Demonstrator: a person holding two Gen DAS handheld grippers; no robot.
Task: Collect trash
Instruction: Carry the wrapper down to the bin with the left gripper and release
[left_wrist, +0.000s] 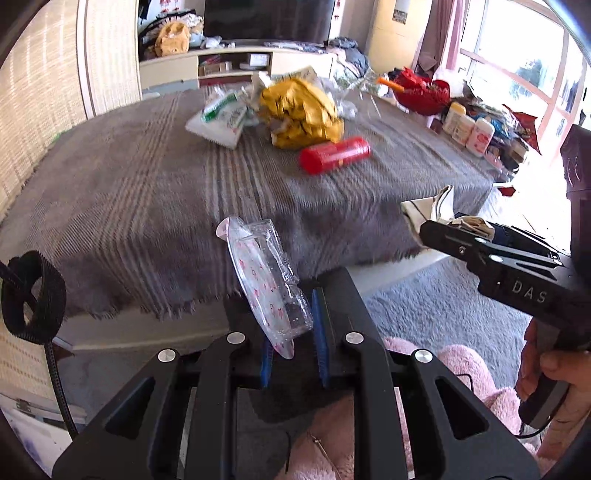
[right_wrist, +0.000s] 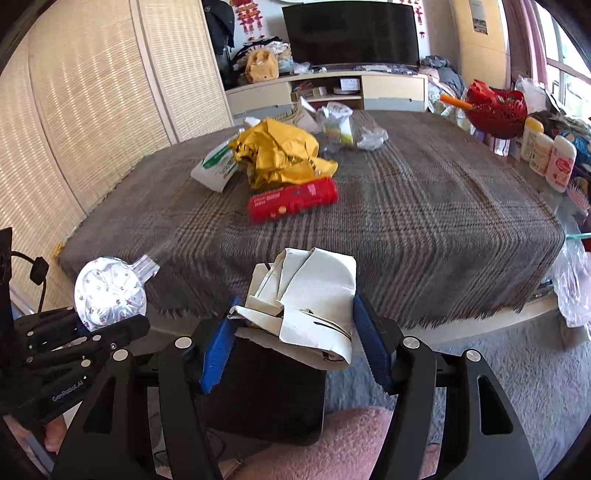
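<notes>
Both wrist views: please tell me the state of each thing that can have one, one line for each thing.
Left tongs: shut on clear plastic package.
Clear plastic package: held, off the table.
Right tongs: shut on crumpled white paper.
Crumpled white paper: held, folded and creased.
Yellow bag: crumpled, on the table.
Red package: lying on its side.
</notes>
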